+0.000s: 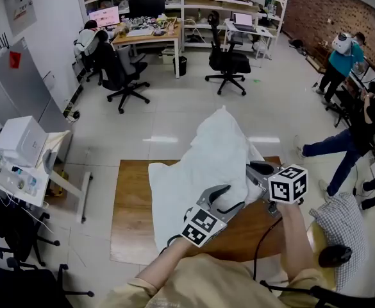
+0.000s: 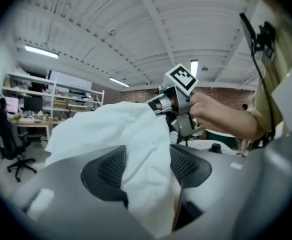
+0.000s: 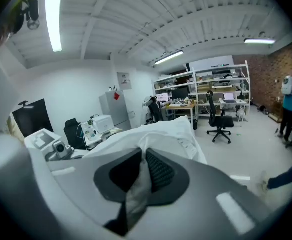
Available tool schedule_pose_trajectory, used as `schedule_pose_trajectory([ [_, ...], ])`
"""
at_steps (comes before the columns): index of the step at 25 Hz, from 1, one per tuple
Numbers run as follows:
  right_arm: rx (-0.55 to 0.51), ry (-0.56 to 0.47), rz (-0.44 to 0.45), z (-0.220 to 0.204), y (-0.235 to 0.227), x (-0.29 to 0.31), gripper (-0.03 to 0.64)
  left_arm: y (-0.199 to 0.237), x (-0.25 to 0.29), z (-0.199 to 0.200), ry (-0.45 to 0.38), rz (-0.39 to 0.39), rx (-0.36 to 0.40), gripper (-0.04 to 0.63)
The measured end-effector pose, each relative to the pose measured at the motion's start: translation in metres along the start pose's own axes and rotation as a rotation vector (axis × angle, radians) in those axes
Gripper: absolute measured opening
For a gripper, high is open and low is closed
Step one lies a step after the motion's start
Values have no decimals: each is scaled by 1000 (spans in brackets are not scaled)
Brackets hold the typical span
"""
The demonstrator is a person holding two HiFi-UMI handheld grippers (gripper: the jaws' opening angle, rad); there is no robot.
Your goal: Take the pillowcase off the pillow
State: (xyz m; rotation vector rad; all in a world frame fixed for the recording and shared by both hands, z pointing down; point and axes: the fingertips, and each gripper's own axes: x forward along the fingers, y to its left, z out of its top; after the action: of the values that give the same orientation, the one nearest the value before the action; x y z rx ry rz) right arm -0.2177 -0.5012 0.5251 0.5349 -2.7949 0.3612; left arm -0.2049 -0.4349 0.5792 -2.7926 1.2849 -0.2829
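Sleeves [image 1: 200,284]: tan cloth at the bottom edge of the head view, nearest us, one forearm leading up to each tool.
Left gripper [image 1: 229,201]: lower centre of frame. Jaws apart, with a white fold hanging loosely between the ribbed dark pads, not squeezed as far as we can see.
Right gripper [image 1: 256,171]: just right of the left one and slightly higher. Jaws together, clamped on a thin pleat of the pillowcase.
Pillowcase [image 1: 206,153]: white woven cloth, soft, creased and matte. We cannot tell the pillow inside apart from it.
Position: raised off the worktop [image 1: 131,217], with its near end at both tools and its peak at frame centre.
Long axis: runs from the jaws up and away, toward the top of the frame.
Key relation: the bulk lies ahead and to the left of both jaws. We judge the gripping right tool to be the anchor and the left the free one, placed to draw cloth back toward us.
Worktop: brown wood grain, rectangular, flat.
Surroundings: pale tiled floor [image 1: 174,120], black office chairs [image 1: 229,63], people [image 1: 344,63] at the right edge.
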Motion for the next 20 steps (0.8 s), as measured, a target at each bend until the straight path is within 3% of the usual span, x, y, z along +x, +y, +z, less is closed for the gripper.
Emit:
schedule_pose_trajectory([
  [2, 7, -26, 2, 3, 6, 0, 23, 10, -2, -1, -17, 106, 48, 166],
  [4, 38, -81, 23, 6, 8, -5, 20, 15, -12, -4, -85, 135, 33, 28],
  [8, 286, -250, 181, 19, 21, -21, 14, 22, -46, -40, -218, 72, -231, 15],
  [12, 388, -260, 312, 18, 34, -21, 14, 26, -54, -77, -208, 38, -213, 17],
  [15, 430, -282, 307, 14, 24, -19, 14, 20, -67, -99, -207, 2, -242, 5],
  [20, 413, -278, 325, 19, 26, -19, 14, 22, -69, -101, -246, -11, -303, 3],
])
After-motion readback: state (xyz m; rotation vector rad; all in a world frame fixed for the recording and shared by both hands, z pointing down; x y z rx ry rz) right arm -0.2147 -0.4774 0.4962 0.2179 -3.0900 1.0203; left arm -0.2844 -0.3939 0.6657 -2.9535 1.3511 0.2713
